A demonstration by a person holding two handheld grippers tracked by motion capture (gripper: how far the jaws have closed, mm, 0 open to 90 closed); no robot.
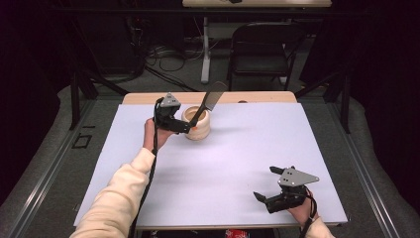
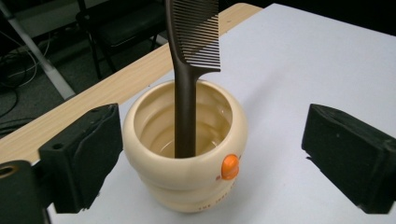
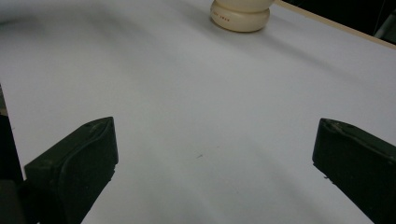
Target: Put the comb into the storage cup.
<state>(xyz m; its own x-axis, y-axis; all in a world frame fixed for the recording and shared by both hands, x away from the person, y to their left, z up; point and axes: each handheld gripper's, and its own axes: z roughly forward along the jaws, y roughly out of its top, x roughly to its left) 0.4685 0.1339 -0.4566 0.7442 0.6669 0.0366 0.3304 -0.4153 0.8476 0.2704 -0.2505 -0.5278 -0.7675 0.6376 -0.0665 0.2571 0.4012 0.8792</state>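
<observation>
Desk (image 1: 237,158): white surface; light wood edge along the far side. Cup (image 2: 187,158): cream, glossy, ribbed in horizontal bands; one orange dot on the front; small reddish lettering near the base, too small to read. Comb (image 2: 191,56): dark brown, with fine parallel teeth. Left gripper (image 1: 184,125): black, with a grey plate on top. Right gripper (image 1: 265,184): black, with a grey plate on top. Sleeve (image 1: 119,198): pale cream. Chair (image 1: 262,49) beyond the desk: black. Floor (image 1: 49,163): grey.
</observation>
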